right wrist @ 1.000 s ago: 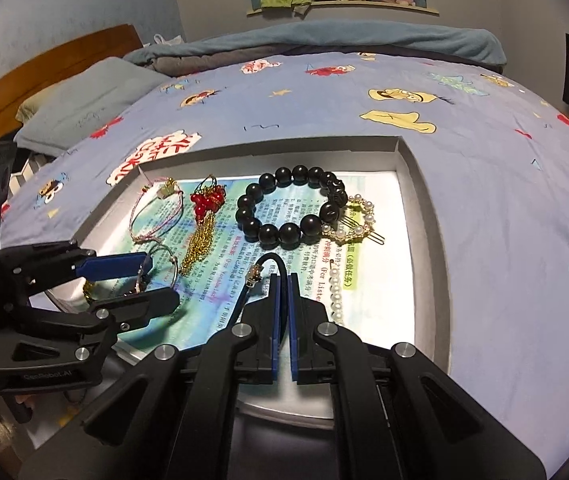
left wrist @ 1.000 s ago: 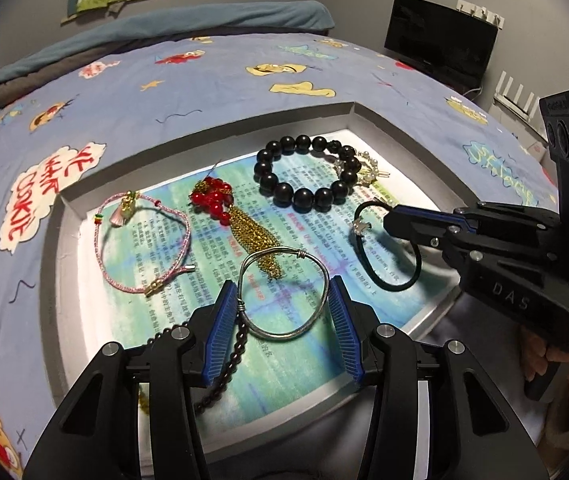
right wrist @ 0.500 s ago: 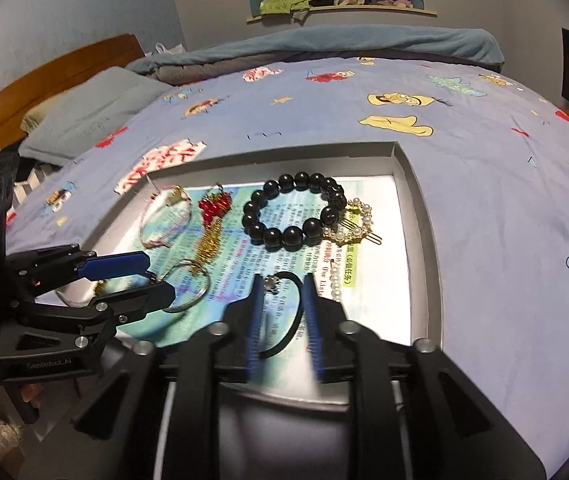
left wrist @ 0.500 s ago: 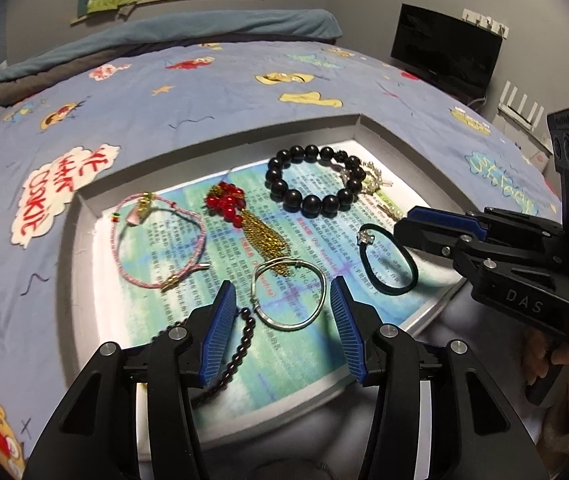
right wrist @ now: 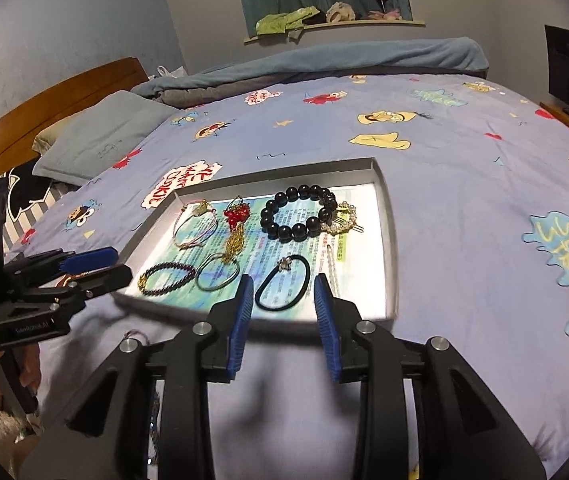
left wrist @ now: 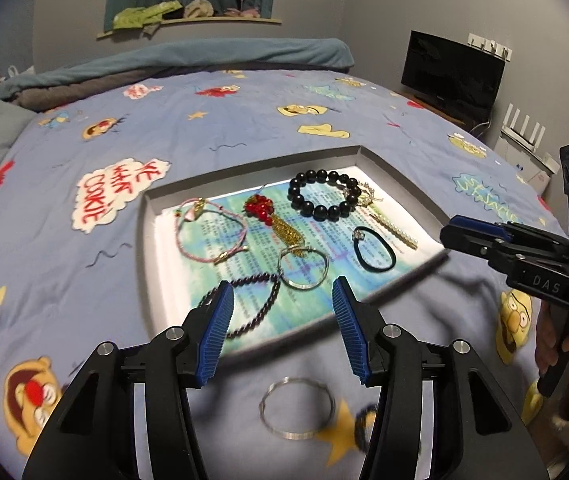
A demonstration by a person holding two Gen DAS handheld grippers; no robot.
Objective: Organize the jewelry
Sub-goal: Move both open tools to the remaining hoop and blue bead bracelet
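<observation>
A shallow grey tray lies on the bedspread, lined with printed paper. On it are a black hair tie, a silver bangle, a dark purple bead bracelet, a black bead bracelet, a red-and-gold tassel, a pink cord bracelet and a pearl hairpin. My left gripper hovers open near the tray's front, holding nothing. My right gripper is opening, and the hair tie lies free on the tray beyond its tips.
A second silver hoop and a blurred dark bead piece lie on the bedspread in front of the tray. Pillows and a wooden headboard are at the left. A dark screen stands at the right.
The right gripper opened and let go of the black hair tie, which now lies on the tray. Both grippers drew back and up from the tray, and the left one left the silver bangle behind.
</observation>
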